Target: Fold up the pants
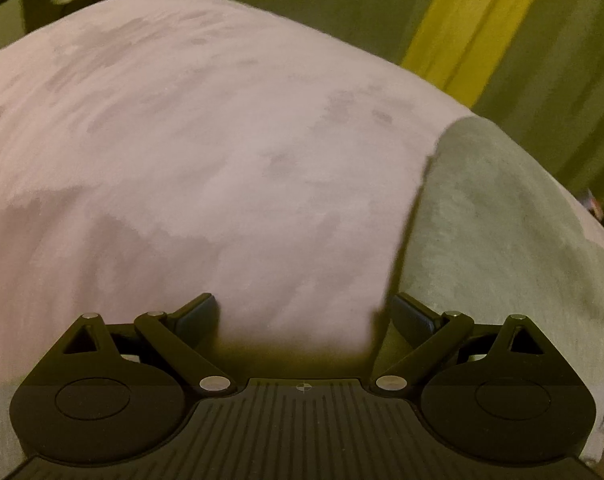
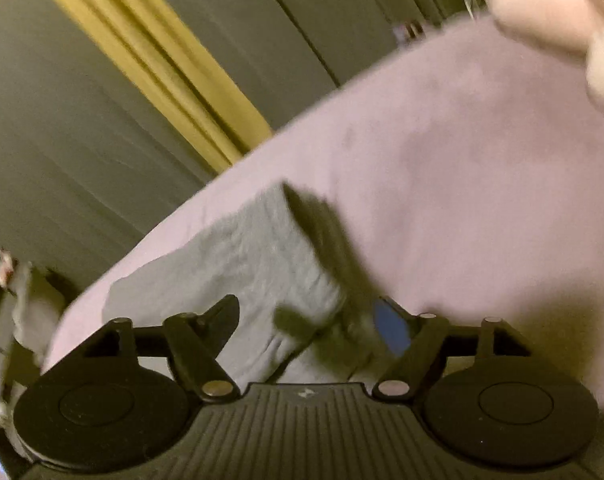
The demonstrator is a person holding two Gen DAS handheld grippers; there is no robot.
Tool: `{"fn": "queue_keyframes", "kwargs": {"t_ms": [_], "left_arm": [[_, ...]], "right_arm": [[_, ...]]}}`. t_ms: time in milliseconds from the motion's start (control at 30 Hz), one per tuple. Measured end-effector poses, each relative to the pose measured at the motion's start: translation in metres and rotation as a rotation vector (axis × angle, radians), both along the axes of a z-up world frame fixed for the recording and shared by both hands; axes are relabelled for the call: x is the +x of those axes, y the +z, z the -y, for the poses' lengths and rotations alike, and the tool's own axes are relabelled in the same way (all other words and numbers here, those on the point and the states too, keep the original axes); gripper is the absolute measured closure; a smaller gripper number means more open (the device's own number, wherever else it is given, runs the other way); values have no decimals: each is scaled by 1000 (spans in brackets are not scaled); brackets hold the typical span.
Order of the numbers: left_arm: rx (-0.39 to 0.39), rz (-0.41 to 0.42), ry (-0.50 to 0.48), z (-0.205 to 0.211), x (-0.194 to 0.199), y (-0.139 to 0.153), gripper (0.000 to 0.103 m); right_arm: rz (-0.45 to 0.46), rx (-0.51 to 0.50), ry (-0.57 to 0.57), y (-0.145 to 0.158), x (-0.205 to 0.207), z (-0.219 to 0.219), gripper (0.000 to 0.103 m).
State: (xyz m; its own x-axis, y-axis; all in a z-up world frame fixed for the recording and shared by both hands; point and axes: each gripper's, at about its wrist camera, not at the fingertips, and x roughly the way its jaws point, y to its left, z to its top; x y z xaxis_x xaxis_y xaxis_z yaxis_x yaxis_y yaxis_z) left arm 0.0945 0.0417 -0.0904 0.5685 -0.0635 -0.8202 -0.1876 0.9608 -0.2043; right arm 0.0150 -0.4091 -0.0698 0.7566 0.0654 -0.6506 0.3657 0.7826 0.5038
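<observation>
The grey pants [image 1: 490,216] lie on a pink bedspread [image 1: 181,160], filling the right side of the left wrist view. My left gripper [image 1: 306,316] stands open over the bedspread, and the pants' left edge runs down to its right finger [image 1: 412,316]. Nothing sits between its pads. In the blurred right wrist view a folded part of the pants [image 2: 241,264] lies on the bedspread [image 2: 462,180], reaching in under my right gripper [image 2: 306,320]. That gripper's jaws stand wide open; grey cloth shows between the fingers, and the pads are not pressing on it.
A grey curtain with a yellow stripe [image 1: 474,28] hangs behind the bed, also showing as a yellow stripe [image 2: 149,60] in the right wrist view. A pale pillow-like shape [image 2: 562,12] sits at the top right. Blurred clutter [image 2: 5,280] lies beyond the bed's left edge.
</observation>
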Motion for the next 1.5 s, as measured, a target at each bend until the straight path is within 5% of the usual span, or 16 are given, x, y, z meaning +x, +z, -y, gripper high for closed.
{"fn": "queue_keyframes", "kwargs": {"t_ms": [333,467,633,733,900,1033,1167,1267,1433,1500], "left_arm": [[78,52,-181,31,33,21,5],[163,92,-234,52,36,30,5],[183,254,-279,76,25,64,5],[196,346,-423,105,28,76,2],[317,213,-582,155,71,38,2],[478,184,-485,167,94,11,1],[414,203,-400,138,89,25,2],[328,109,-511,113,89,18,2],[11,-116,-645,74,98,-18,1],[-70,-115,-618,64,106,-25,0]], "right_arm": [[-75,80,217,-39,54,0,6],[-143,-21,250,-61,63,-12,5],[-94,36,195,-60,57,3,5],[-76,84,150,-64,56,13,5],[-72,102,152,-70,59,14,5],[-67,107,163,-72,50,18,5],[-54,94,184,-66,44,17,5],[-46,127,210,-69,49,21,5],[-27,224,267,-77,59,34,4],[-23,248,294,-78,63,36,4]]}}
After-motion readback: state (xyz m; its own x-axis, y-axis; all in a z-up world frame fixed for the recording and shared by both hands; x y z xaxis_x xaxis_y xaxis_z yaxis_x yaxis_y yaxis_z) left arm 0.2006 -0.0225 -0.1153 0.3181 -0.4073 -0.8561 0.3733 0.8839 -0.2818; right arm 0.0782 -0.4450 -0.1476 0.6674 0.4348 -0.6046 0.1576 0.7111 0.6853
